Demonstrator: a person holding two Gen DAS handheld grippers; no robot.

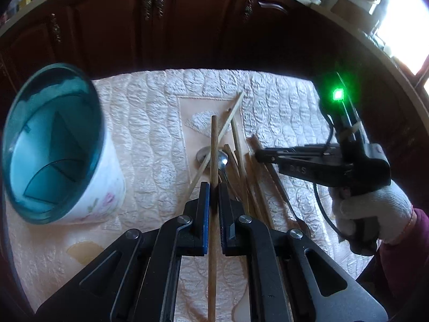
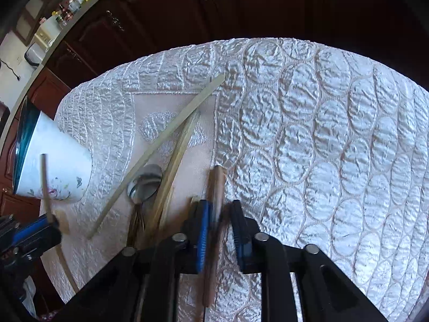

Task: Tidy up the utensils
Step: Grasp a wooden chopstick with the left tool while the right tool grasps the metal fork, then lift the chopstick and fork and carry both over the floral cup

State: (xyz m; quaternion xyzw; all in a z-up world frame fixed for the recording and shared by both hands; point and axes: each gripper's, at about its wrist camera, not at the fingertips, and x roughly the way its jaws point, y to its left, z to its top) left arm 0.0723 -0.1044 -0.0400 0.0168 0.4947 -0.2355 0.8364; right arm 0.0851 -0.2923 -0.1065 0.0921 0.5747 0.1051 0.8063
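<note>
Left gripper [image 1: 213, 187] is clamped on a wooden chopstick [image 1: 213, 145], lifted over the pile [image 1: 249, 177]. Right gripper [image 2: 219, 209] is clenched on a brown stick [image 2: 216, 185] at the pile's edge. Cup [image 1: 53, 145] stands left on the quilted cloth [image 2: 321, 134]; spoon [image 2: 146, 182] lies under sticks.

Spoon [image 2: 144, 181] handle hidden under chopsticks [image 2: 171, 161]; right-held stick [image 2: 215, 185] blurred.

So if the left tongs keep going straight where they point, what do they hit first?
Probably the metal spoon in the chopstick pile just beyond the left tongs, which are shut on a wooden chopstick; depth is unclear.
</note>
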